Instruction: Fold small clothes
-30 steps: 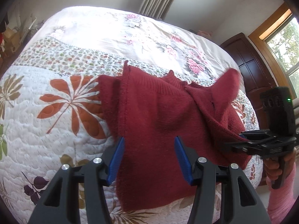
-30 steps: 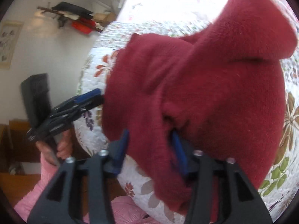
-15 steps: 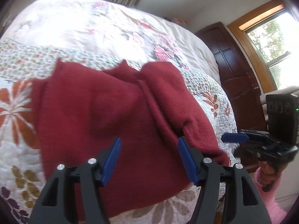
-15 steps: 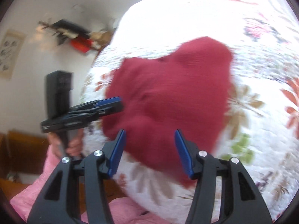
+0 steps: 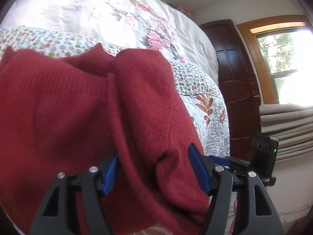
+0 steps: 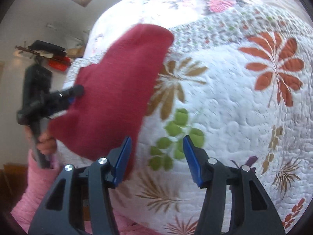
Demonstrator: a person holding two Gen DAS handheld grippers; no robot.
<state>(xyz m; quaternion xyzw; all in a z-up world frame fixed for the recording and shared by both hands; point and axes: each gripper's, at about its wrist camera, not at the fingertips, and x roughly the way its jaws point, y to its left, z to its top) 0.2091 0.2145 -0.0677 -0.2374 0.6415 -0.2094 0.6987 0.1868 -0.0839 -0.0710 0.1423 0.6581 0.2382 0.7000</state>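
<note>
Looking down the left gripper [image 5: 156, 168] first: blue pads set wide apart with a thick fold of the red sweater [image 5: 82, 117] bulging up between them. Not pinched as far as can be told, fabric just sitting in the gap, no squeeze showing yet. Seen from the right wrist view, same tool tucked against the near edge of the sweater, held by a hand [image 6: 46, 143] in a pink sleeve [image 6: 33, 178].

Right gripper [image 6: 156, 160] spread wide too, nothing between the pads but quilt. Left pad just beside the sweater's lower edge, maybe brushing it, hard to say with the blur. Holding nothing either way.

Moving outward: sweater lying on the floral quilt [image 6: 234, 98] near the bed's front edge, ribbed collar pointing away toward the pale flowered bedspread [image 5: 109, 13]. One side looks flipped over onto the body, making a lumpy ridge down the middle. Dark wooden door [image 5: 234, 78] and a bright window [image 5: 283, 62] beyond the bed.

Progress guess: early to middle. One side fold apparently in, but bunched and not flattened. Probably left to do: smoothing that ridge, bringing the other side or sleeve across, then folding bottom to collar. No other clothes visible, so can't tell about a pile waiting.
</note>
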